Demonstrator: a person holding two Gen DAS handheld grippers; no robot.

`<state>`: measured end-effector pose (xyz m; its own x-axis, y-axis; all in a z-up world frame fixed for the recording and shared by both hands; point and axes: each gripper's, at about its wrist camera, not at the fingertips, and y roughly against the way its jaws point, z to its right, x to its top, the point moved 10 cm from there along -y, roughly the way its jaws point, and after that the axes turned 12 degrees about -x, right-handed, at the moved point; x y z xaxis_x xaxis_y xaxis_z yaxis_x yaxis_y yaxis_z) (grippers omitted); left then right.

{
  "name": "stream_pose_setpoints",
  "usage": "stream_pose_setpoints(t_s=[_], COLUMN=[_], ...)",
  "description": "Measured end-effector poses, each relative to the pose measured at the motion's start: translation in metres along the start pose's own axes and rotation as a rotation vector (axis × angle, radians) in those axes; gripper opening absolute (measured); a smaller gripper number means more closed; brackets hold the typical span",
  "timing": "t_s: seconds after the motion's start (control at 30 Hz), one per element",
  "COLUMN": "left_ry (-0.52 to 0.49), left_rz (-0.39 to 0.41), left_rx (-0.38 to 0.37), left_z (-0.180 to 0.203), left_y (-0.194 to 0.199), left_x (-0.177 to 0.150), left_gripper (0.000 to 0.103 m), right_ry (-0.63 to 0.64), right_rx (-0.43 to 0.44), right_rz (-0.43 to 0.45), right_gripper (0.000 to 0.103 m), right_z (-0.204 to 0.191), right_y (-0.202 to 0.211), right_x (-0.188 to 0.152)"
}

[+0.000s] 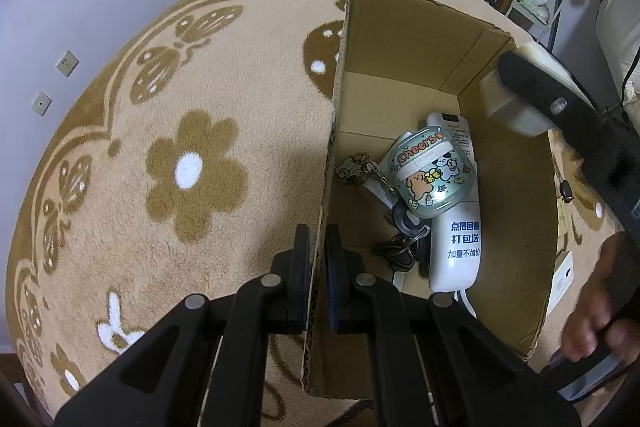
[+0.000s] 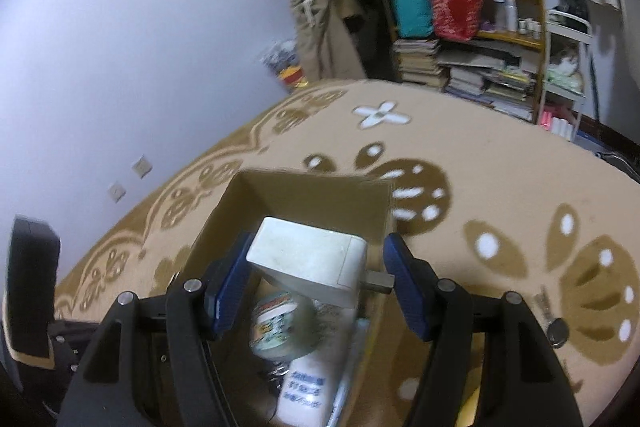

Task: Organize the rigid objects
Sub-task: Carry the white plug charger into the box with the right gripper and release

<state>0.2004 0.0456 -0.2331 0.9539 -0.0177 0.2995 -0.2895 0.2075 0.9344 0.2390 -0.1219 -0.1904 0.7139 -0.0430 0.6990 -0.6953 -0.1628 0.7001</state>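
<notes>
Box, open-topped on the rug, is the landmark. The left gripper pinches its near-left wall. Above its opening, the charger sits crosswise between the right gripper's spread fingers, seemingly loose; straight below it lie a white bottle and a Cheers case.

Free room in the cardboard box far end, beyond the piled white bottle.
</notes>
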Motion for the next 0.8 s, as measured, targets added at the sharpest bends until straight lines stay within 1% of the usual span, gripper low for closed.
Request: stream_pose_setpoints(t_s=[0.17, 0.3, 0.53, 0.8], left_ry=[0.0, 0.003, 0.0, 0.004], left_rz=[0.0, -0.001, 0.0, 0.0], left_rx=[-0.002, -0.007, -0.005, -0.007], left_z=[0.001, 0.001, 0.002, 0.002], left_y=[0.0, 0.0, 0.0, 0.001], left_x=[0.0, 0.001, 0.001, 0.001], left_gripper=[0.007, 0.007, 0.007, 0.007], right_ry=[0.032, 0.066, 0.09, 0.087], right_rx=[0.0, -0.037, -0.053, -0.052], right_rz=[-0.034, -0.069, -0.071, -0.076], right_gripper=[0.071, 0.071, 0.071, 0.071], right_z=[-0.01, -0.007, -0.008, -0.009], right_y=[-0.006, -0.008, -0.01, -0.012], right_x=[-0.013, -0.017, -0.018, -0.018])
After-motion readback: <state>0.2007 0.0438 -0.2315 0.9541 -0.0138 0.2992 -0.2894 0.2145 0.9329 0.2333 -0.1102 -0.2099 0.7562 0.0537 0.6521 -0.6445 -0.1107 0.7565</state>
